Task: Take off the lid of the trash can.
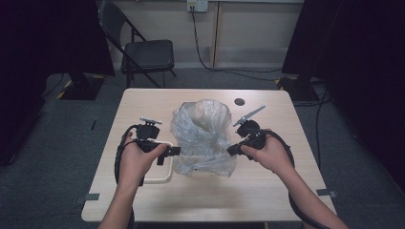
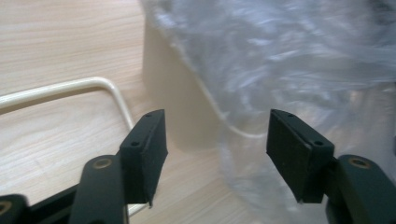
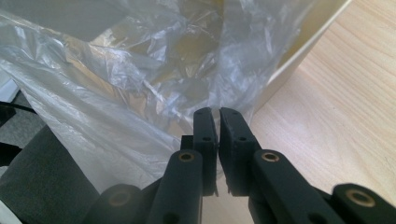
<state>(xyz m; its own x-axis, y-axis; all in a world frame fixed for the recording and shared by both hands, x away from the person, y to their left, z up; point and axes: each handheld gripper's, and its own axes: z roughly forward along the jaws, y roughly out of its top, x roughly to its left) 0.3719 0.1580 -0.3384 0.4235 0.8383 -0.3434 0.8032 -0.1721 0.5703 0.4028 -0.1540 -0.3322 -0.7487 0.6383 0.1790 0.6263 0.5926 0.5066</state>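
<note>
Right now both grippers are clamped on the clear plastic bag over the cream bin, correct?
Not quite. The right gripper is shut on the plastic bag, but the left gripper is open, its jaws apart with nothing pinched, as the left gripper view shows. The bag does cover the cream bin.

I see the plastic bag (image 1: 204,138) at the middle of the table (image 1: 267,186), draped over a bin (image 2: 180,102) that stands on the tabletop. My left gripper (image 1: 173,151) sits just left of the bag, above a wire handle (image 1: 160,179) lying flat on the table. My right gripper (image 1: 231,151) is at the bag's right edge. A small disc (image 1: 239,101) lies behind the bag, toward the far right corner. A folding chair (image 1: 143,55) stands on the floor beyond the table's far left.
</note>
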